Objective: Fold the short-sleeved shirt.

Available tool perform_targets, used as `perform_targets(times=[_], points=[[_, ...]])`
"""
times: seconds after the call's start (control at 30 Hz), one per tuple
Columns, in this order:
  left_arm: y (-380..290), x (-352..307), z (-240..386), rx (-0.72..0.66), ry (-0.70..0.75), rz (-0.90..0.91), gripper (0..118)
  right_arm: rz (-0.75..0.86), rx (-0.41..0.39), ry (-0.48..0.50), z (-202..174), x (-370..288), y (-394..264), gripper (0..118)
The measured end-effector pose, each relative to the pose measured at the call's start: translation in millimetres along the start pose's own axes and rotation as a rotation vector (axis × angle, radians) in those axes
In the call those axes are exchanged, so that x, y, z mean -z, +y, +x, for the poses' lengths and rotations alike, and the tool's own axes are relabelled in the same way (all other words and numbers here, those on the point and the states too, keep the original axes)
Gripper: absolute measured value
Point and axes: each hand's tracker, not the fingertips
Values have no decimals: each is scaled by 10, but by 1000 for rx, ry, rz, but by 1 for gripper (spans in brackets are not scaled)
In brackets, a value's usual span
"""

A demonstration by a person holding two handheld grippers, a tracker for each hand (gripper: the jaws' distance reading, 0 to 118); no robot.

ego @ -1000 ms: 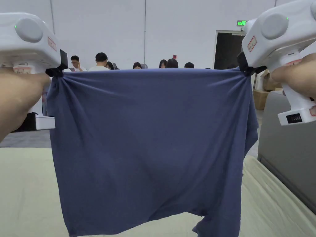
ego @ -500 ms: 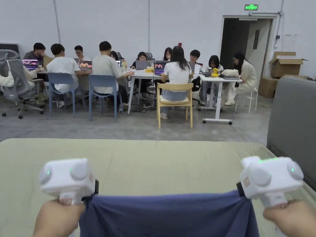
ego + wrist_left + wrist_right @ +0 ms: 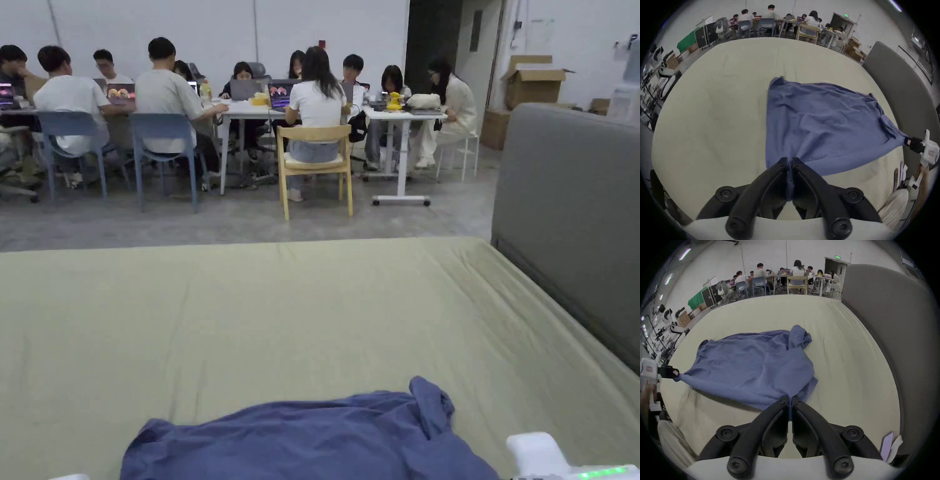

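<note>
The blue short-sleeved shirt (image 3: 312, 434) lies spread and rumpled on the pale green bed (image 3: 250, 312), close to the near edge, one sleeve bunched up at its far right. In the left gripper view my left gripper (image 3: 790, 160) is shut on the shirt's (image 3: 818, 126) near left corner, cloth pinched between the black jaws. My right gripper (image 3: 790, 398) is shut on the shirt's (image 3: 753, 363) near right corner. Each gripper also shows in the other's view, the right gripper (image 3: 907, 142) and the left gripper (image 3: 676, 374), holding the near edge taut between them.
A grey padded headboard (image 3: 569, 212) runs along the bed's right side. Beyond the bed's far edge several people sit at tables (image 3: 400, 115) on chairs (image 3: 315, 162). Cardboard boxes (image 3: 531, 78) stand by the doorway. A phone (image 3: 886, 446) lies near the bed's right corner.
The shirt, held up high and hanging a second ago, has come down and now lies flat on the bed. Both grippers dropped low toward the near edge, still gripping its corners.
</note>
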Motion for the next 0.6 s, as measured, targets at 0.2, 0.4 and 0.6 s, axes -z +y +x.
perform_targets(times=[0.2, 0.4, 0.6], points=[[-575, -444, -30, 7, -16, 29, 2, -13, 17, 13, -47, -360, -563, 6], [-1218, -572, -115, -27, -22, 12, 2, -73, 35, 17, -43, -479, -1046, 5], [-1655, -477, -155, -124, -32, -44, 2, -152, 22, -11, -96, -332, -1498, 5]])
